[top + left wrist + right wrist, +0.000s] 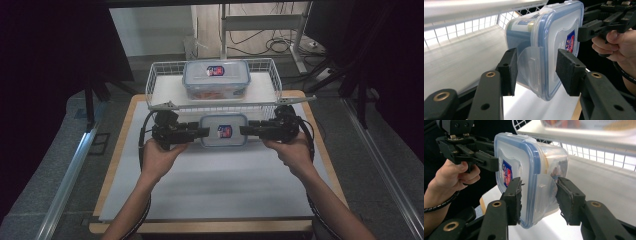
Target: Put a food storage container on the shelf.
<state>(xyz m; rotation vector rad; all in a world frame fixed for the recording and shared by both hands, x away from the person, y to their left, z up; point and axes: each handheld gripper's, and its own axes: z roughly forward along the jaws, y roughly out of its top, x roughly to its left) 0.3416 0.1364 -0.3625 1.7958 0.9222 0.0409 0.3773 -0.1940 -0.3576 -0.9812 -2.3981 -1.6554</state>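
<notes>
- Two grippers flank the near container (pixel 223 130) in the high view, just before the wire basket (pixel 161 80); the left gripper (pixel 202 132) and right gripper (pixel 245 130) meet its ends; uneven pull could tilt it against the basket
- Left gripper view: jaws spread astride the side latch (pixel 531 67), seemingly not pressing; it could slip
- Right gripper view: jaws straddle the opposite latch (pixel 544 188), grip uncertain
</notes>
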